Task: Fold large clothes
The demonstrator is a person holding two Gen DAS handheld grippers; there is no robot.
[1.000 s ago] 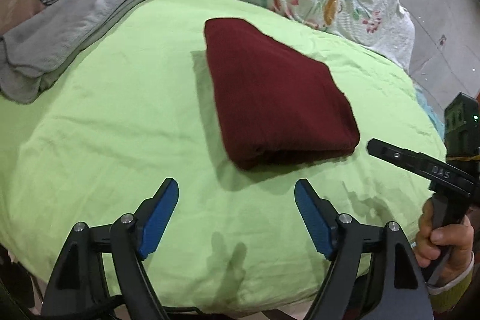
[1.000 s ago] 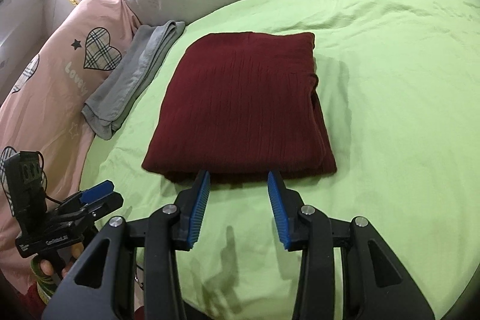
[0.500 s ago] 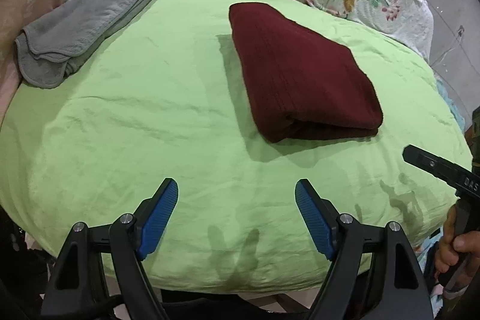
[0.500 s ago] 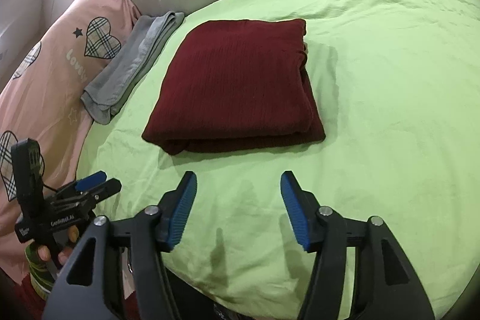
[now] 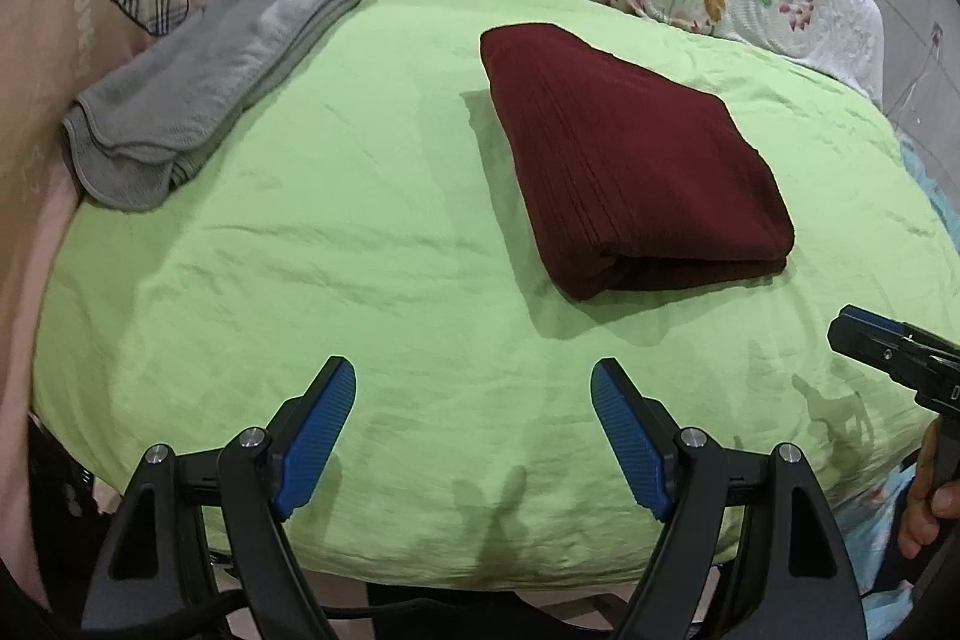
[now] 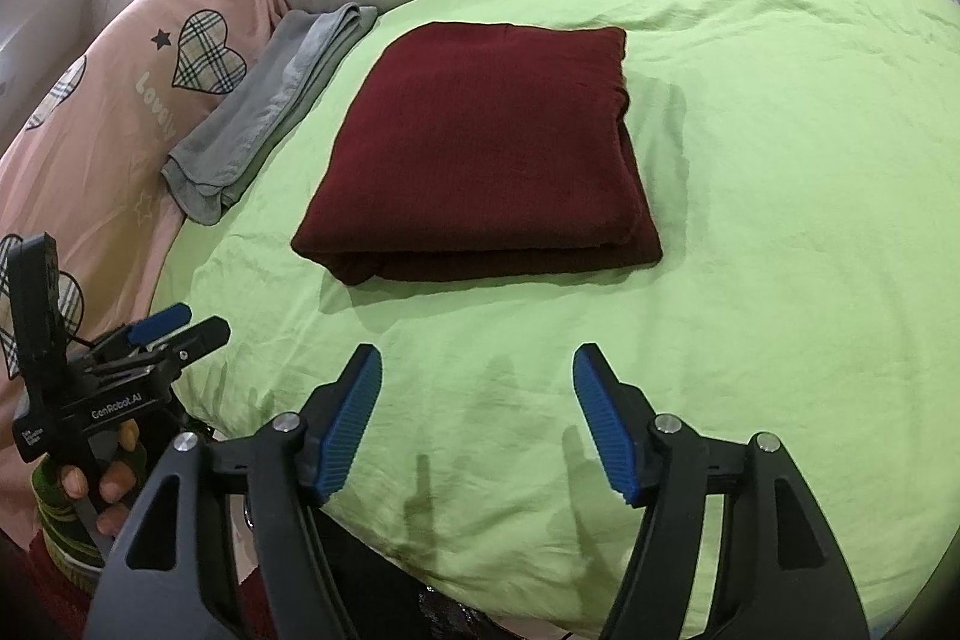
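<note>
Maroon sweater (image 6: 480, 148) folded on bed (image 6: 780, 220) | ahead of both tools, untouched | right tool (image 6: 477, 415) nearer, just spread, empty | left tool (image 5: 474, 436) wide, empty

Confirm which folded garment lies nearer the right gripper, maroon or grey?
The maroon folded garment, mid-sheet just ahead of the right gripper. The grey folded garment sits farther off against the pink bedding.

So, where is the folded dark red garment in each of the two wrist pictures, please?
Left wrist view: the folded dark red garment lies right of centre on the green sheet, beyond the right pad of the open tongs.
Right wrist view: the garment sits at centre, slightly left, straight beyond the open tongs.
Shared landmark: the folded grey cloth lies to the garment's left at the sheet's edge in both views.
</note>
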